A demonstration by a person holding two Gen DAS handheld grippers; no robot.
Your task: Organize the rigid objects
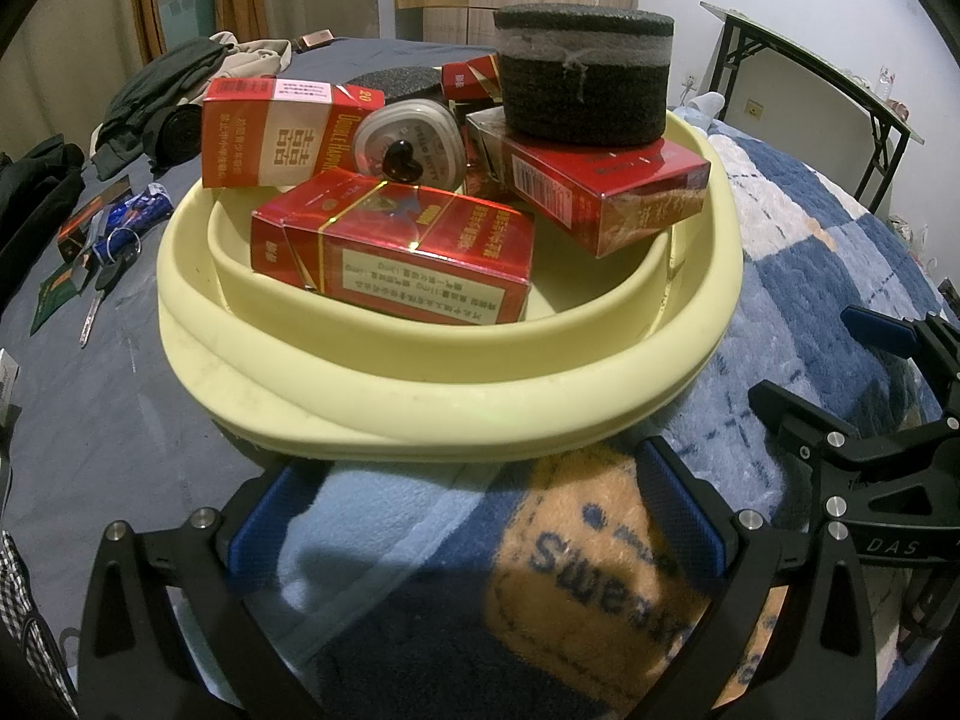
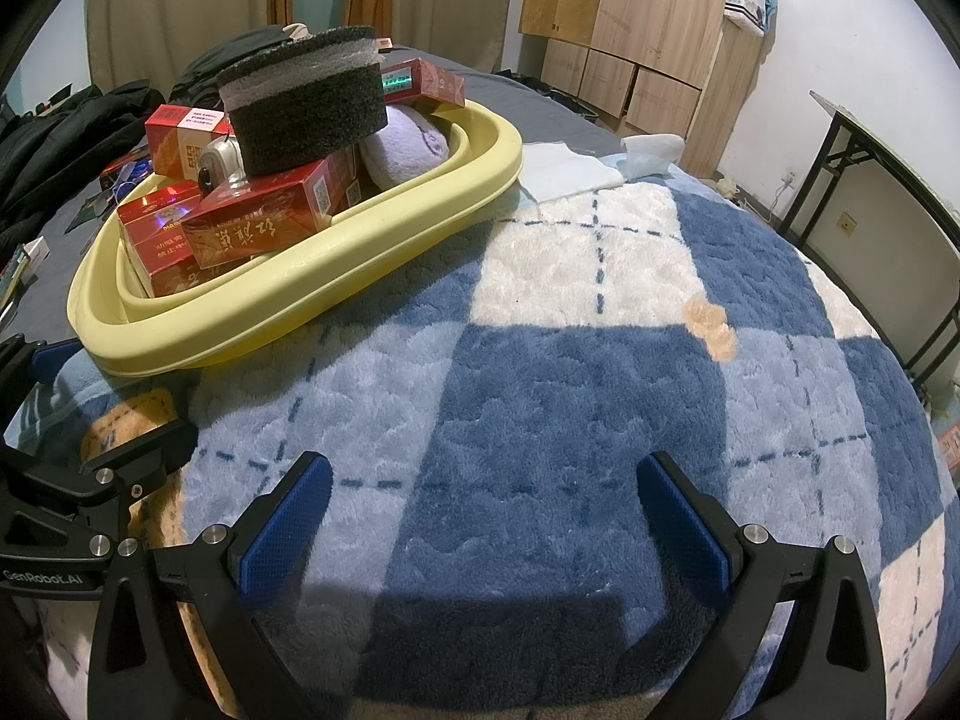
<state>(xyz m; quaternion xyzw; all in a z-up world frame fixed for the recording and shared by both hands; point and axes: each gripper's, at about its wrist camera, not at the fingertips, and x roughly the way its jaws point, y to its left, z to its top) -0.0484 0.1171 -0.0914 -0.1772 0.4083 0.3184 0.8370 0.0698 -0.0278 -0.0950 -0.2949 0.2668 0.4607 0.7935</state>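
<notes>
While both our jaws stand wide apart and empty over the fluffy checked blanket (image 2: 540, 372), the smooth yellow oval basin (image 1: 456, 396) lies just ahead of our left gripper (image 1: 480, 516) and well left of our right gripper (image 2: 486, 516). It holds glossy red cartons (image 1: 396, 252), topped by a coarse round dark foam block (image 1: 585, 75).

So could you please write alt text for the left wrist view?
A yellow basin on a blue checked blanket holds red boxes with a dark foam disc stacked on top. The open left tool sits just before it, empty.
</notes>
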